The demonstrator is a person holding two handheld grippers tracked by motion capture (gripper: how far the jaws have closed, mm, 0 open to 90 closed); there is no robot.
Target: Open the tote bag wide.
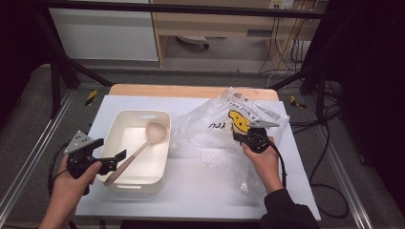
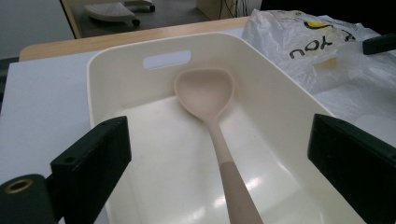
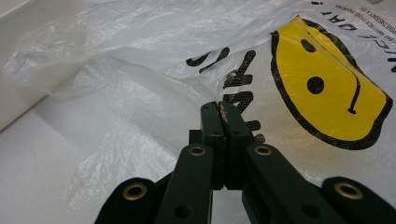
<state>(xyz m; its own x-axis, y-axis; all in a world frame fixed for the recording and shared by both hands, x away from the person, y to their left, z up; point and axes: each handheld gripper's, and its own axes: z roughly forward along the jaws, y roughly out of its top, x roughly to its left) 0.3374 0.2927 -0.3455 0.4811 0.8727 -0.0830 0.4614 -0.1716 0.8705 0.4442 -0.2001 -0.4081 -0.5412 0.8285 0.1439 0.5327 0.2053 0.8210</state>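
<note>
Two grippers: the left gripper [image 1: 119, 156], jaws apart, faces the pale pink spoon [image 1: 143, 145] in the cream plastic tub [image 1: 119, 119]; the right gripper [image 3: 223, 112] is clamped on the clear smiley-printed plastic bag [image 1: 224, 124].

The high view is looking forward and down from above the person's side, taking in the whole tabletop [image 1: 200, 191] from some way off. The left gripper view is riding low and close, facing along its fingers [image 2: 93, 163] into the tub [image 2: 116, 70] toward the far edge. The right gripper view is sitting very near the bag [image 3: 140, 93], looking along its closed fingers [image 3: 212, 126]. The high and left gripper views are sharing the tub [image 1: 114, 129], the ladle [image 1: 155, 131] and part of the bag [image 1: 215, 119]; the right gripper view is sharing the bag's yellow face.
</note>
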